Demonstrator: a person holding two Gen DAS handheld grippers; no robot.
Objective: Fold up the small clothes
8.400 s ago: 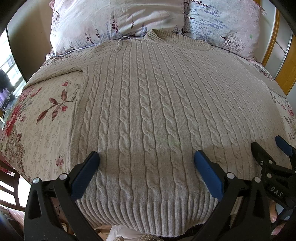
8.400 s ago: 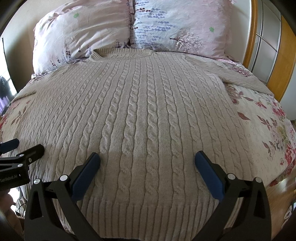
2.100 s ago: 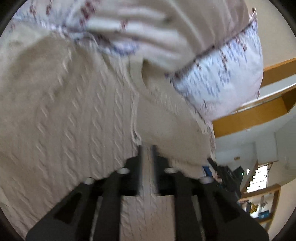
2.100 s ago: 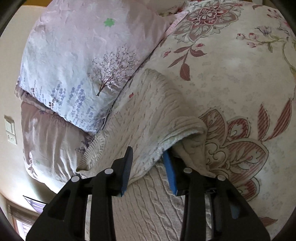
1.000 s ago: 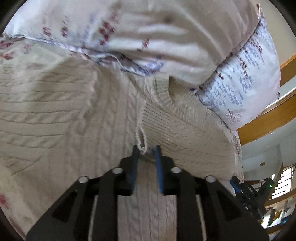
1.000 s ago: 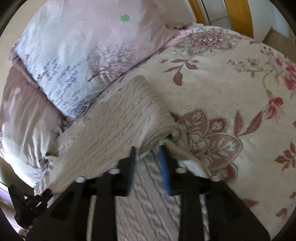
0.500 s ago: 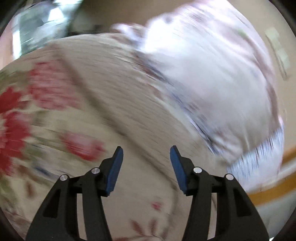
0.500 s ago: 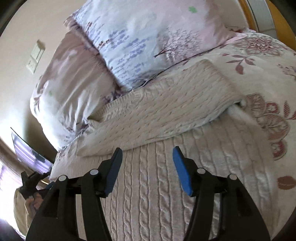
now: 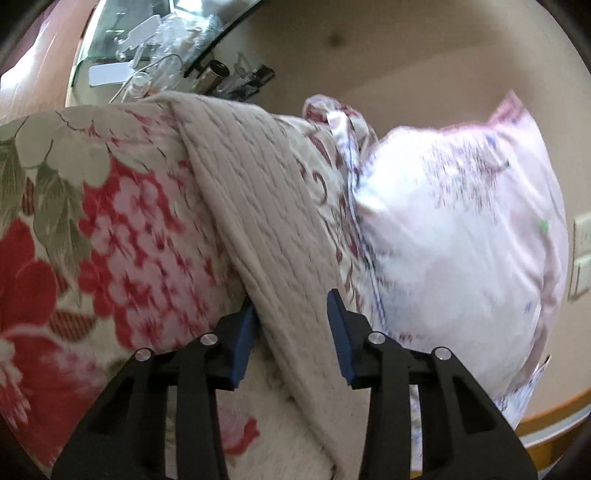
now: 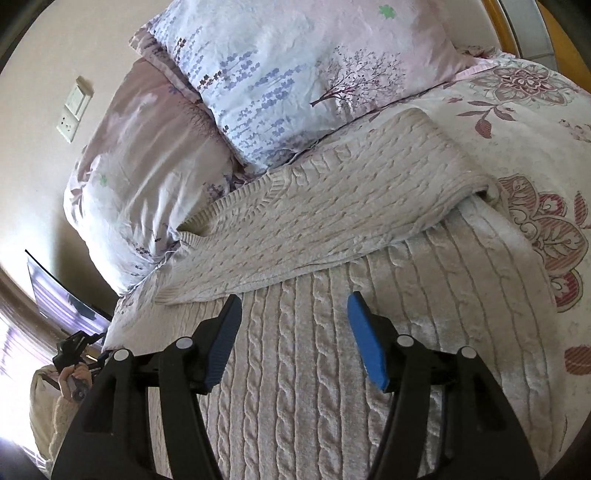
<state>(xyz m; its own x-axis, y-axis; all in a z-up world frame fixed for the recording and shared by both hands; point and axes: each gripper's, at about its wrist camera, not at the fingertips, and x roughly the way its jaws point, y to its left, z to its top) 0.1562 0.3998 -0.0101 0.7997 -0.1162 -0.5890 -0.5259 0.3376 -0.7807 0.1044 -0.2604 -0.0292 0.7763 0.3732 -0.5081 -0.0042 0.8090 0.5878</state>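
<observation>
A beige cable-knit sweater (image 10: 332, 362) lies flat on the bed. Its right sleeve (image 10: 332, 218) is folded across the chest below the collar. My right gripper (image 10: 293, 334) is open and empty just above the sweater's body, near the folded sleeve's lower edge. In the left wrist view the other sleeve (image 9: 255, 221) stretches out over the floral bedspread (image 9: 122, 236). My left gripper (image 9: 291, 332) is open with its blue pads on either side of that sleeve, not closed on it.
Two floral pillows (image 10: 295, 74) (image 10: 147, 155) lie at the head of the bed; one also shows in the left wrist view (image 9: 454, 240). A glass-topped table with clutter (image 9: 155, 55) stands beyond the bed's left side. A wooden headboard edge (image 10: 506, 18) is at the right.
Both grippers let go of the sweater and opened. The right sleeve now lies folded across the chest. My left gripper swung over to the left sleeve and straddles it.
</observation>
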